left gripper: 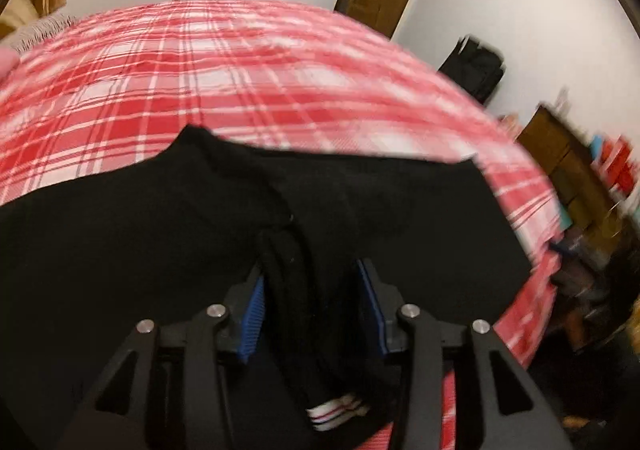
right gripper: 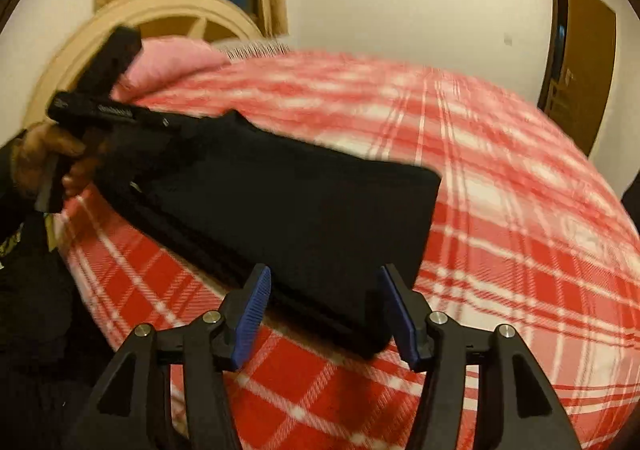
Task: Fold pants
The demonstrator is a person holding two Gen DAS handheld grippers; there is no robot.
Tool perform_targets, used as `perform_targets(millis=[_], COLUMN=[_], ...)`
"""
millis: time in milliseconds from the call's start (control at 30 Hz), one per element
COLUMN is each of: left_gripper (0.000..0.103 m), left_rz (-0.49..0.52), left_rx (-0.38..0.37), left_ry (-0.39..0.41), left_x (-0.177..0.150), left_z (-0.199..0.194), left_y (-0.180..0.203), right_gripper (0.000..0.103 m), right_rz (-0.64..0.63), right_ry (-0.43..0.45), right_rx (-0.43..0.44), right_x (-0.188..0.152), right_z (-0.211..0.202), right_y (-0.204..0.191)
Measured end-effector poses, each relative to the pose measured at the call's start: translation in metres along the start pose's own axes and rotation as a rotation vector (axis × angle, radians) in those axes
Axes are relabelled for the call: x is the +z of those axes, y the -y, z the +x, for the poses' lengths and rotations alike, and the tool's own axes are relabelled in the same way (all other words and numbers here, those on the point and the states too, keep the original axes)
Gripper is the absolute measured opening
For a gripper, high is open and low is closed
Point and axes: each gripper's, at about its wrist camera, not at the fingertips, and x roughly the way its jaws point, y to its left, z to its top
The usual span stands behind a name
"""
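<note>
Left tongs (left gripper: 314, 306) spread, black pants (left gripper: 200, 218) between | right tongs (right gripper: 326, 314) spread | plaid bedspread (left gripper: 200, 62) beneath | pink pillow (right gripper: 172, 62) behind

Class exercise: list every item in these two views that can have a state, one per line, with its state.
Black pants: folded, lying on the bed.
Left tongs: open, a bunched fold of pants between the pads.
Right tongs: open, at the pants' edge, not gripping.
Plaid blanket: spread over the bed.
Pink pillow: at the headboard.

Pants (right gripper: 288, 210) on bed (right gripper: 500, 210) (near edge); pillow (right gripper: 168, 62) behind
</note>
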Motion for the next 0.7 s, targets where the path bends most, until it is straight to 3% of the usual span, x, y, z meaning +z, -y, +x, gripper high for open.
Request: perform_targets(millis=[100,233,267,400,567,600,700], left_gripper=[0.055,0.058,0.058,0.056,0.055,0.055,0.055], left_rz=[0.014,0.065,0.051,0.005,-0.020,-0.003,0.053], left_rx=[0.000,0.136,0.141,-0.021,-0.088,-0.058,0.111], left_ry=[0.036,-0.048,-0.070,-0.010,0.159,0.167,0.079], left_x=[0.010,0.016,0.015,0.017,0.027,0.028,0.023], left_z=[-0.009,0.024,0.030,0.017,-0.005,-0.006,0.014], left_y=[0.004,0.002,-0.001,0.002,0.002,0.001,-0.004], right_gripper=[0.058,0.058,0.058,0.058,0.058,0.058,0.058], right_rz=[-0.003,-0.008,0.009,0.004,-0.016,-0.015,0.019], right_ry=[-0.070,-0.046,-0.036,-0.039,-0.055,-0.053,-0.021], right_rx=[0.013,0.046,0.064,0.042,0.043,0.042,0.066], right_x=[-0.002,0.008,0.013,0.020,0.018,0.020,0.028], right_z=[0.014,0.002,0.002,0.016,0.023,0.022,0.018], right_y=[-0.002,-0.005,-0.003,-0.007,-0.014,-0.015,-0.014])
